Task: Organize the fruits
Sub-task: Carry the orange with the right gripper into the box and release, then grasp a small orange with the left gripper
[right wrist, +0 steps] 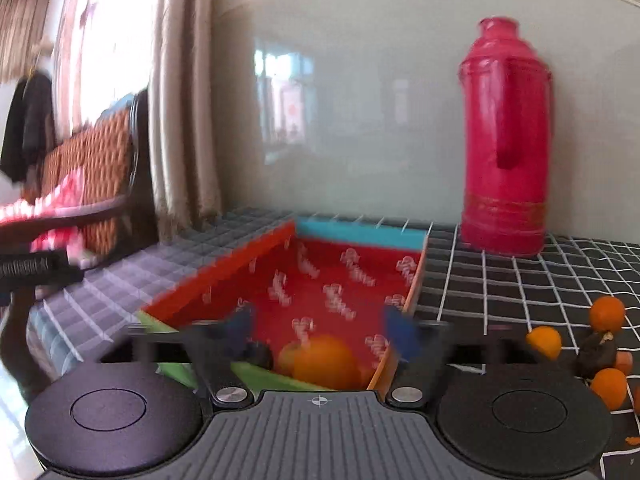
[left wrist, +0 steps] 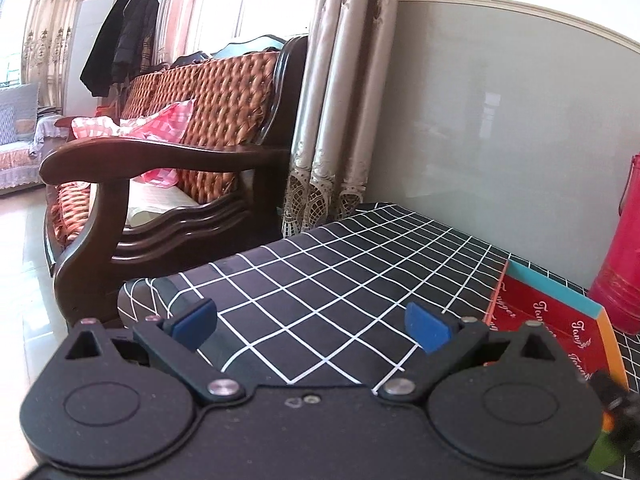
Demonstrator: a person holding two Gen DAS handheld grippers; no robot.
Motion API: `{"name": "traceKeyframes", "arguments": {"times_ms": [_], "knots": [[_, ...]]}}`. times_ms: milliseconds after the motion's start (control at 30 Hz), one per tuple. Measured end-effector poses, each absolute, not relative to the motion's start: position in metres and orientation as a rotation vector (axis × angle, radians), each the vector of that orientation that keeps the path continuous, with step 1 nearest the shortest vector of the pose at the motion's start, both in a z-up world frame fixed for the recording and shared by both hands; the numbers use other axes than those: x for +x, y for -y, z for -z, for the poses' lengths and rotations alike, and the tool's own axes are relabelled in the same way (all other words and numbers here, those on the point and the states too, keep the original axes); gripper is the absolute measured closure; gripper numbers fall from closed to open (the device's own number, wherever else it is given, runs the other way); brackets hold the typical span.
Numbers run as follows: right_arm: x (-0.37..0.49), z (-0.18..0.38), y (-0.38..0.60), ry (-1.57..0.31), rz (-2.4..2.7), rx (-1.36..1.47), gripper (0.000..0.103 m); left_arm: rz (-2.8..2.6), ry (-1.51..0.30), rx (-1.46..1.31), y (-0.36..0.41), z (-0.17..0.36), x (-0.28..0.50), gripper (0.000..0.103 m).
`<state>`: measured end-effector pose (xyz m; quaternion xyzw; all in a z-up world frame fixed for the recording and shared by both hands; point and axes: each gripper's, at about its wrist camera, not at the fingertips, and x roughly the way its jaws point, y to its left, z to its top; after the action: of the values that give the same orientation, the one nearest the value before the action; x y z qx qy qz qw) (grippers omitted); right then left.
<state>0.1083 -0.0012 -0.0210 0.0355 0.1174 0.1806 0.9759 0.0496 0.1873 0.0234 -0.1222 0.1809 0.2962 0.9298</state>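
A shallow red box (right wrist: 320,280) with blue, orange and green walls lies on the black checked tablecloth (right wrist: 500,288). An orange (right wrist: 326,360) and a small dark fruit (right wrist: 260,354) lie in its near end. Several small oranges (right wrist: 544,342) and a dark fruit (right wrist: 596,354) lie on the cloth to the right. My right gripper (right wrist: 322,332) is open above the box's near end, empty, in a blurred view. My left gripper (left wrist: 312,326) is open and empty over the cloth, left of the box (left wrist: 556,320).
A tall red thermos (right wrist: 506,140) stands by the wall behind the box's right side; it also shows in the left wrist view (left wrist: 622,260). A wooden sofa (left wrist: 180,152) stands left of the table, beside curtains (left wrist: 332,120). The table's left edge (left wrist: 132,292) is near my left gripper.
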Motion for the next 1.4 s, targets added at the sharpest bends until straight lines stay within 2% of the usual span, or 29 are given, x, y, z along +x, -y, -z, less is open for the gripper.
{"name": "traceKeyframes", "arguments": {"times_ms": [133, 200, 233, 533, 900, 1133, 1400], "knots": [[0.09, 0.012, 0.011, -0.124, -0.305, 0.047, 0.013, -0.597, -0.37, -0.251, -0.186, -0.023, 0.049, 0.008], [0.085, 0.011, 0.014, -0.102, -0.258, 0.025, 0.001, -0.584, -0.372, -0.245, -0.182, -0.023, 0.051, 0.008], [0.084, 0.012, 0.016, -0.097, -0.235, 0.009, 0.0, -0.578, -0.373, -0.241, -0.179, -0.023, 0.052, 0.008], [0.084, 0.014, 0.056, -0.175, -0.085, 0.014, 0.0, -0.453, -0.348, -0.176, -0.135, -0.027, 0.062, 0.008], [0.069, 0.016, 0.161, -0.184, 0.327, 0.069, 0.0, -0.018, -0.263, -0.004, -0.02, -0.024, 0.073, 0.008], [0.051, 0.02, 0.221, -0.216, 0.419, 0.176, 0.0, 0.154, -0.314, 0.097, 0.047, -0.005, 0.089, 0.015], [0.041, 0.022, 0.243, -0.21, 0.498, 0.152, 0.0, 0.177, -0.372, 0.141, 0.074, 0.013, 0.117, 0.024]]}}
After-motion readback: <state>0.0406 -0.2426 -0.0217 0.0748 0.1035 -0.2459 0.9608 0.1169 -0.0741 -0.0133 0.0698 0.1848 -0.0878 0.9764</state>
